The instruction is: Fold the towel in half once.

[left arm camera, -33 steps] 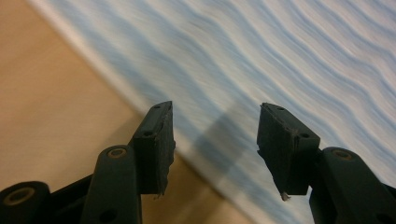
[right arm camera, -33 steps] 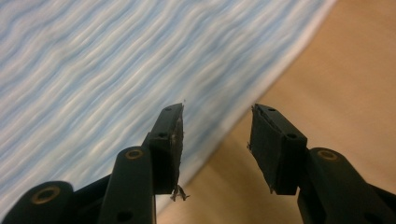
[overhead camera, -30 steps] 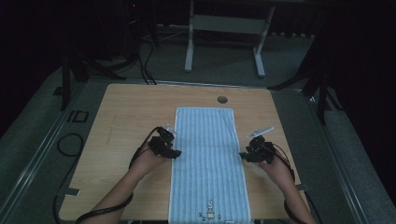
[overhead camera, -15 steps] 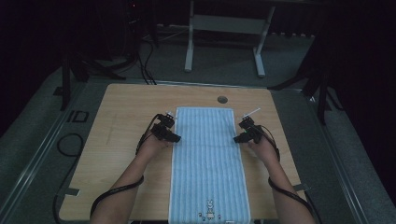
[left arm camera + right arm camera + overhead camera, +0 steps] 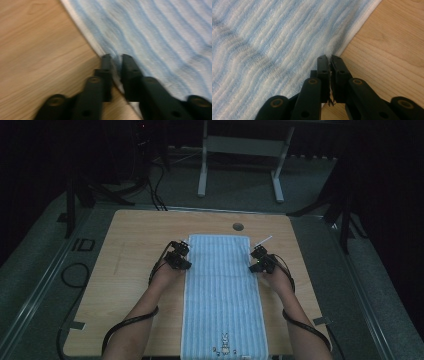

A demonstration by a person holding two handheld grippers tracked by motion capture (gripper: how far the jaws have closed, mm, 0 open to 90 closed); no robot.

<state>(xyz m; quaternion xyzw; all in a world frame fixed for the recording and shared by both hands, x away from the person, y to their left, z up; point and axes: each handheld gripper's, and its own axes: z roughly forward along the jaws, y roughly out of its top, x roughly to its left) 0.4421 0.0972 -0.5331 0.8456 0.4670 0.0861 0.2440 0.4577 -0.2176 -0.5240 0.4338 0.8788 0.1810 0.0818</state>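
Blue-striped cloth, a towel (image 5: 222, 295), is spread lengthwise down the middle of the table (image 5: 125, 285), its near end at the near edge, where a small printed figure is seen. Farther up, its left hem is pinched by the left gripper (image 5: 184, 263), whose jaws have just been closing with the hem between them. Its right hem is pinched likewise by the right gripper (image 5: 253, 265), just closed on it. Beyond the towel's far end a round hole (image 5: 238, 226) is set in the tabletop.

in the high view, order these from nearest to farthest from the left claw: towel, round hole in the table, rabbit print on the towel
1. towel, its long edge pinched in the left claw
2. round hole, up and right, near the far edge
3. rabbit print, on the towel's near end
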